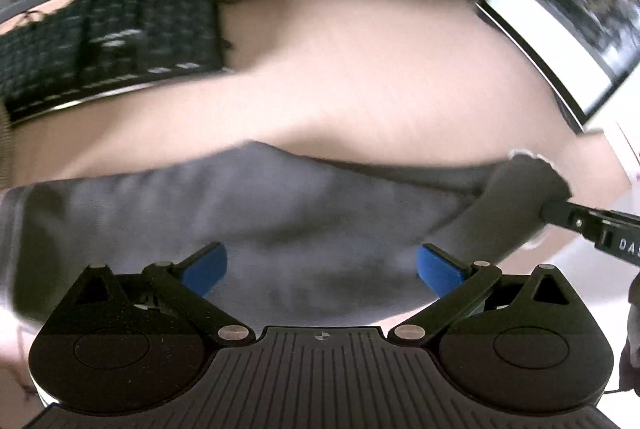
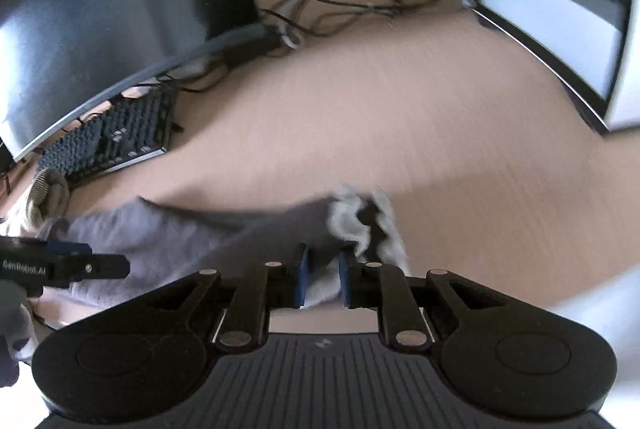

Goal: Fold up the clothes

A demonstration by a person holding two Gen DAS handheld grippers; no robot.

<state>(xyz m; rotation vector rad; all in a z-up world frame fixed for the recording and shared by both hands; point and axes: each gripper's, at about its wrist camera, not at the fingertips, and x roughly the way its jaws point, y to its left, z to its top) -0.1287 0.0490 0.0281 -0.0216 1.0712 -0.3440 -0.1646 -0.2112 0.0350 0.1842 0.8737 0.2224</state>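
Observation:
A grey garment [image 1: 248,213] lies spread on the light wooden desk [image 1: 360,77]. My left gripper [image 1: 322,269] is open just above the cloth, its blue pads [image 1: 208,269] wide apart and empty. My right gripper [image 2: 323,279] is shut on the garment's right end [image 2: 320,285], where the fabric bunches with a paler lining [image 2: 348,221]. In the left wrist view the right gripper [image 1: 556,211] comes in from the right, clamped on a raised fold of cloth. In the right wrist view the left gripper [image 2: 100,265] shows at the left edge over the cloth.
A black keyboard [image 1: 112,45] lies at the back left under a curved monitor [image 2: 100,1]. A second monitor [image 1: 568,5] stands at the back right. Tangled cables [image 2: 340,5] lie between them. A striped rolled cloth [image 2: 46,195] sits by the keyboard.

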